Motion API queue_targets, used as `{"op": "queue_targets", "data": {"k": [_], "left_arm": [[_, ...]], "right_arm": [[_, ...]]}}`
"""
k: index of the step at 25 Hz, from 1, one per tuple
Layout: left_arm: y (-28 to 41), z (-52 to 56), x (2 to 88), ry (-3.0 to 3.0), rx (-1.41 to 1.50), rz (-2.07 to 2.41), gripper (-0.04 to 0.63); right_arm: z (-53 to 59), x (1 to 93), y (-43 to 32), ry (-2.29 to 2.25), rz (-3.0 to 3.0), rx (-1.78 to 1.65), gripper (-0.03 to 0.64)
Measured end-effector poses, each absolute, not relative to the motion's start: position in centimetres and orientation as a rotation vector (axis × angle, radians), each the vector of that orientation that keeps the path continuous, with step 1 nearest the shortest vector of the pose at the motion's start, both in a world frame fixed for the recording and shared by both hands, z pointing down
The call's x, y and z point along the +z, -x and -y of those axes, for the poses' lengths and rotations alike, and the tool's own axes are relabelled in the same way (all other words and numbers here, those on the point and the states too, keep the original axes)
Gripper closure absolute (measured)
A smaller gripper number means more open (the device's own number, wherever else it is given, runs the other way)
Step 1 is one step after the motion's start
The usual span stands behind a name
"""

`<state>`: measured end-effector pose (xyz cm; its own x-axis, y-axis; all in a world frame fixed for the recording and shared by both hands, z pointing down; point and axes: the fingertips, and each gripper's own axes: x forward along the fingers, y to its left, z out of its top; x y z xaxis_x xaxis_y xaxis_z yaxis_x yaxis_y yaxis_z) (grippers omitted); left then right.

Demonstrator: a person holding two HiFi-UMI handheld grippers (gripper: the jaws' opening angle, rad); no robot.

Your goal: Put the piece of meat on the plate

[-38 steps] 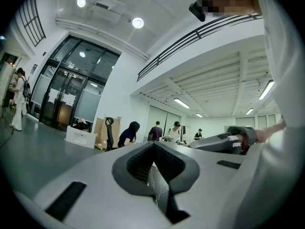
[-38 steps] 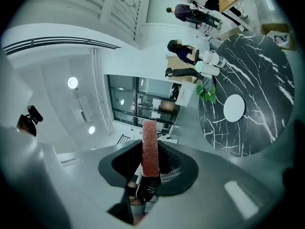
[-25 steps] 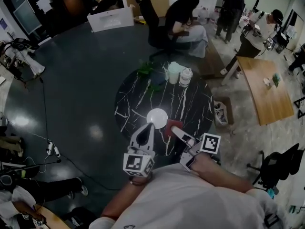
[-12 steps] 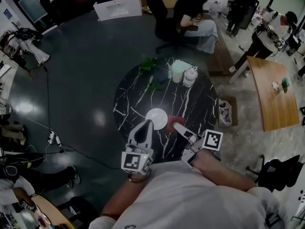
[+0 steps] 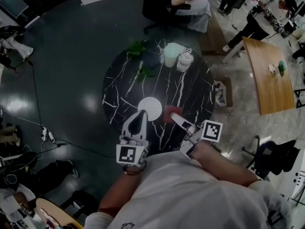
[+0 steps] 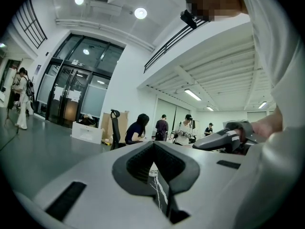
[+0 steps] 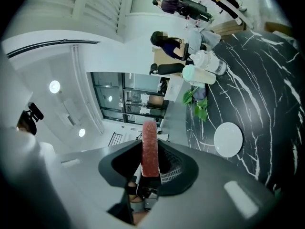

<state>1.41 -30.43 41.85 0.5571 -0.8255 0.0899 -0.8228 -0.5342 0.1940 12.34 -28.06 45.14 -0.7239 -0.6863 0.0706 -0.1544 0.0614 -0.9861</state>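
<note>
The left tool point(image 5: 139, 114) hovers empty, jaws together, at the near edge of the white plate point(image 5: 149, 109) on the dark table point(image 5: 190, 87). Just right of the plate, the right tool point(image 5: 175, 120) clamps the piece of meat point(image 5: 170, 112). The carrying step looks to be in hand. Next, the meat should go left over the plate, then be lowered and released.

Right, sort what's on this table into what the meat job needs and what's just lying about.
For the job: piece of meat, clamped in the right gripper; white plate, bare, on the black table.
Lying about: leafy plant, pale green tub, clear jar, all at the table's far side.
</note>
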Motion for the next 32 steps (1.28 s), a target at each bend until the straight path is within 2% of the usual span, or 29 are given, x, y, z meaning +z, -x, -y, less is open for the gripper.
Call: {"op": "queue_targets", "data": {"k": [19,32], "left_arm": [[3.3,36.7,52.6,-2.513,0.094,1.397,0.589],[4.7,38.6,61.8,-2.439,0.165,1.362,0.589]], "right_arm": [[34.0,56.1,-7.4,0.94,-1.915,-1.836,0.526],[36.0,68.3,-5.4,1.115,-1.793,-2.013,0.526]]}}
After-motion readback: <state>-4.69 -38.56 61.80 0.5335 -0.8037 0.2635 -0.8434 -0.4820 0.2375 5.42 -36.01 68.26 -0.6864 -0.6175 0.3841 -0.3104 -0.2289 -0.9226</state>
